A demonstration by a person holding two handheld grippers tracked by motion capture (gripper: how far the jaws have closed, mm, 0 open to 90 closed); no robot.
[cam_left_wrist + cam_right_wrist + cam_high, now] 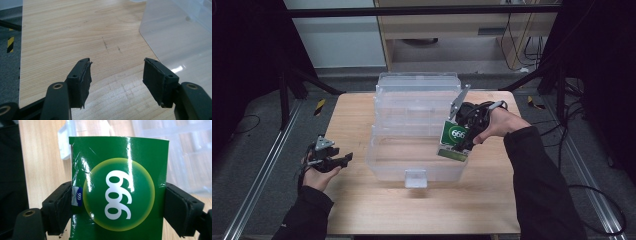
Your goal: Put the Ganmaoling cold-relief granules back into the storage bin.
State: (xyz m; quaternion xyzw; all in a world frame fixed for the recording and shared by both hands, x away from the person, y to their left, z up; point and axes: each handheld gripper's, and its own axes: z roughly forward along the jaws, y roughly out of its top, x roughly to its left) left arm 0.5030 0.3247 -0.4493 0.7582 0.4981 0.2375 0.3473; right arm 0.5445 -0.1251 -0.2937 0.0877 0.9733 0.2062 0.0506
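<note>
Wooden table is standing on a grey floor, and we are counting one clear plastic box on it, which we are taking as our landmark. We are also counting one green carton and two grippers. Our right gripper is pinching the carton by its two side edges, holding it over the box's right front corner. On the carton we are reading "999" in white inside a yellow-green circle, and a small blue tab on its edge is repeating "999". Our left gripper is hovering well to the left of the box, near its front, jaws spread with nothing between them.
</note>
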